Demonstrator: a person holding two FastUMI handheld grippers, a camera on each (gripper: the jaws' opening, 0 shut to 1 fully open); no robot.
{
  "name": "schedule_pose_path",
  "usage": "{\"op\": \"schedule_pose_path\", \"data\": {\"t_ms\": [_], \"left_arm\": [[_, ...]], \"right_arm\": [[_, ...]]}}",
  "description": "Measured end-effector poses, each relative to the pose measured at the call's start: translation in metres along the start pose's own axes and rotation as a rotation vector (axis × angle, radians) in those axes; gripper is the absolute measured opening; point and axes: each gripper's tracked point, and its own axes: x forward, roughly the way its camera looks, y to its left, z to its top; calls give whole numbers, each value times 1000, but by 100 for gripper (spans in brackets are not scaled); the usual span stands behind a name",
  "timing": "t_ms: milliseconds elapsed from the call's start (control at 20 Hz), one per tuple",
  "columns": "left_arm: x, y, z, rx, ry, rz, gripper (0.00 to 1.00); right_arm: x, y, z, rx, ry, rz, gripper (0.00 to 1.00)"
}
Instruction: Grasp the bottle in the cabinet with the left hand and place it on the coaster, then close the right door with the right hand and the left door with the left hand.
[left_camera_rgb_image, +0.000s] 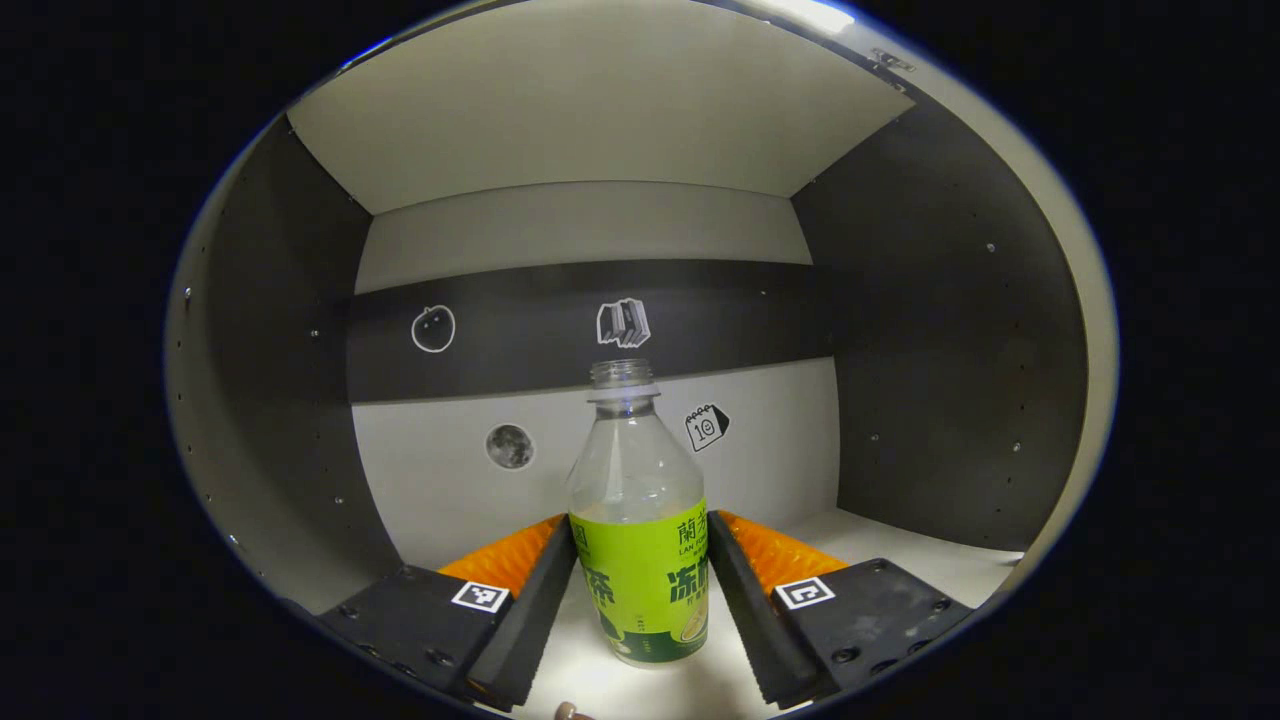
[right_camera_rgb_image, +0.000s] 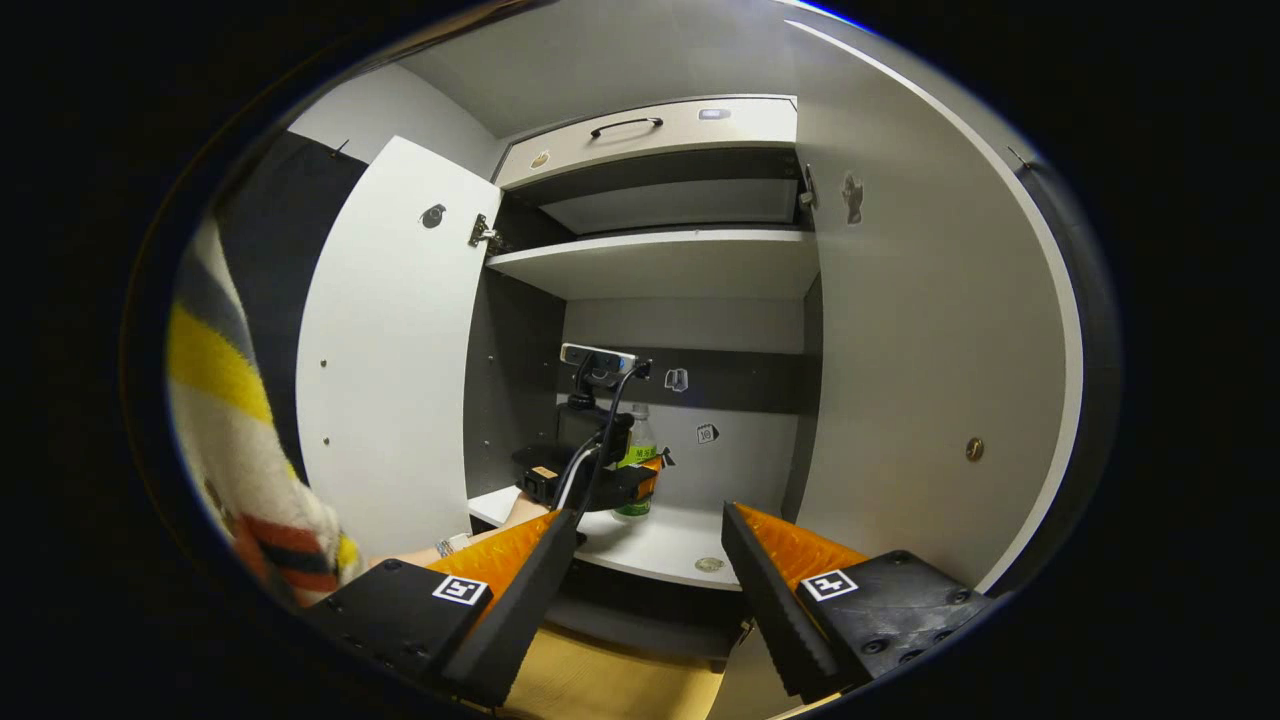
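Between left claw (left_camera_rgb_image: 640, 590) fingers, uncapped bottle (left_camera_rgb_image: 637, 520), cabinet doors open.

one bottle (left_camera_rgb_image: 637, 540), two doors (right_camera_rgb_image: 385, 350), perhaps one coaster (right_camera_rgb_image: 709, 565)

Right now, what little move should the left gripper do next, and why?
Probably close on the bottle. The left gripper is inside the cabinet with one finger on each side of the bottle's label, and the bottle stands upright on the shelf, not yet clearly squeezed. Lifting comes after a firm hold.
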Motion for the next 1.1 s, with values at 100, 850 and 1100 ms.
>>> {"op": "schedule_pose_path", "data": {"t_ms": [100,850,1100], "left_arm": [[-2,-3,2,-22,-5,-18,80],[-110,-12,44,-64,-58,-103,80],[-171,-19,52,-42,-62,-123,80]], "right_arm": [[0,-1,0,8,2,0,98],[-44,26,13,86,-22,-33,98],[-75,38,12,82,-12,-69,98]]}}
